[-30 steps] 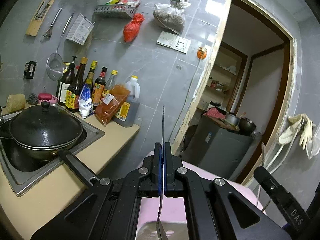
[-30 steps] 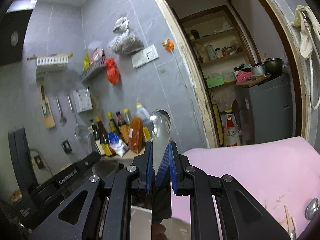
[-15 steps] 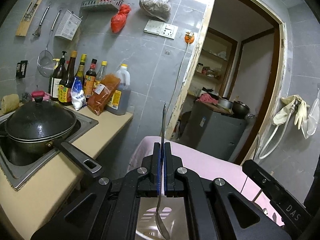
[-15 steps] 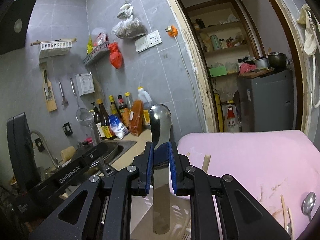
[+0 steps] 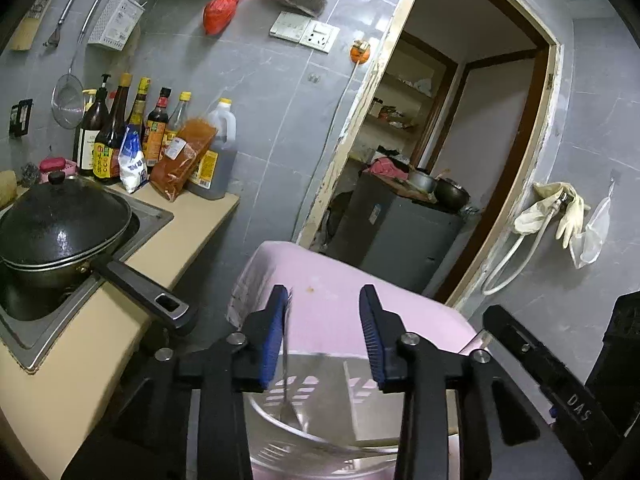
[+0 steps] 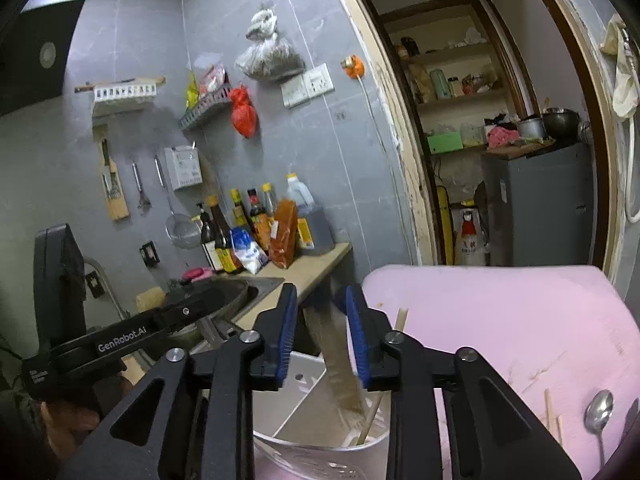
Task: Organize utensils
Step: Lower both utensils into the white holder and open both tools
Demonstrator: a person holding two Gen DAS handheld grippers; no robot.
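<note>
A white perforated utensil holder [image 5: 320, 432] stands on a pink table, right under both grippers; it also shows in the right wrist view [image 6: 320, 420]. My left gripper [image 5: 323, 332] is open above it, and a thin metal utensil [image 5: 286, 368] stands in the holder beside the left pad. My right gripper [image 6: 322, 336] is open, and a blurred metal utensil [image 6: 340, 364] drops between its pads into the holder. A wooden chopstick [image 6: 374, 412] leans in the holder.
The pink table [image 6: 500, 320] carries a spoon [image 6: 598, 408] and chopsticks [image 6: 550, 408] at the right. A black wok [image 5: 60, 220] sits in the sink to the left, its handle [image 5: 148, 292] reaching toward the holder. Bottles [image 5: 132, 132] line the counter's back.
Both grippers came down over the holder and opened. The utensils they held have left the pads and sit or drop in the holder.
</note>
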